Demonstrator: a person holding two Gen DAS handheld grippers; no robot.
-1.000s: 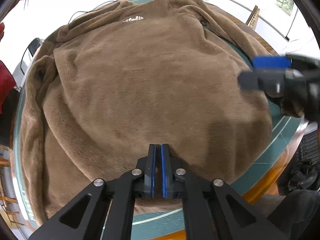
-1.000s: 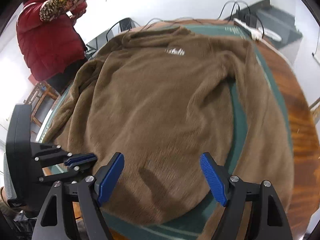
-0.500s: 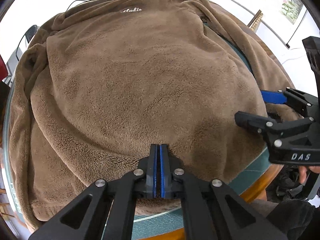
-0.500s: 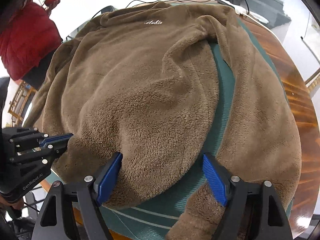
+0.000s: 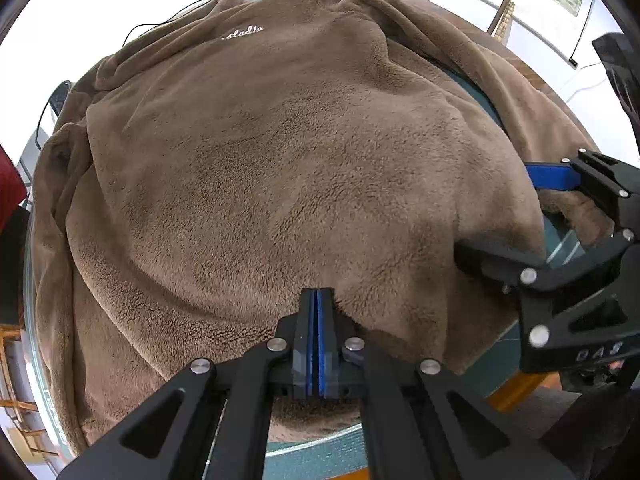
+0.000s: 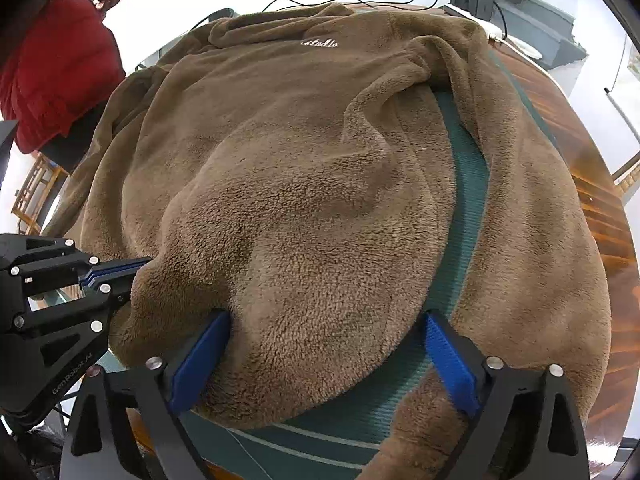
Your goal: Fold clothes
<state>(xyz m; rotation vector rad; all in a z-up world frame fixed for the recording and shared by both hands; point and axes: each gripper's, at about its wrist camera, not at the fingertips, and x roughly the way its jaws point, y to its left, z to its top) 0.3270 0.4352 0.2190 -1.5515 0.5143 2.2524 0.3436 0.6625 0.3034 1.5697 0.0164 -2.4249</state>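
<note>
Left gripper (image 5: 317, 300) is clamped tight on the near hem of the brown fleece sweatshirt (image 5: 280, 168), which lies spread over the green mat (image 6: 460, 208) on the round desk (image 6: 600, 168). Right gripper (image 6: 324, 344) stands wide open, straddling the hem's right corner, nothing pinched yet. Risk: thick pile may bunch or slip out on closing, or only the top layer gets caught, skewing the fold.

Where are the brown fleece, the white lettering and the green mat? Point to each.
brown fleece (image 6: 320, 240): right wrist view, middle of body.
white lettering (image 6: 319, 43): right wrist view, chest script.
green mat (image 6: 466, 184): right wrist view, bare strip.
</note>
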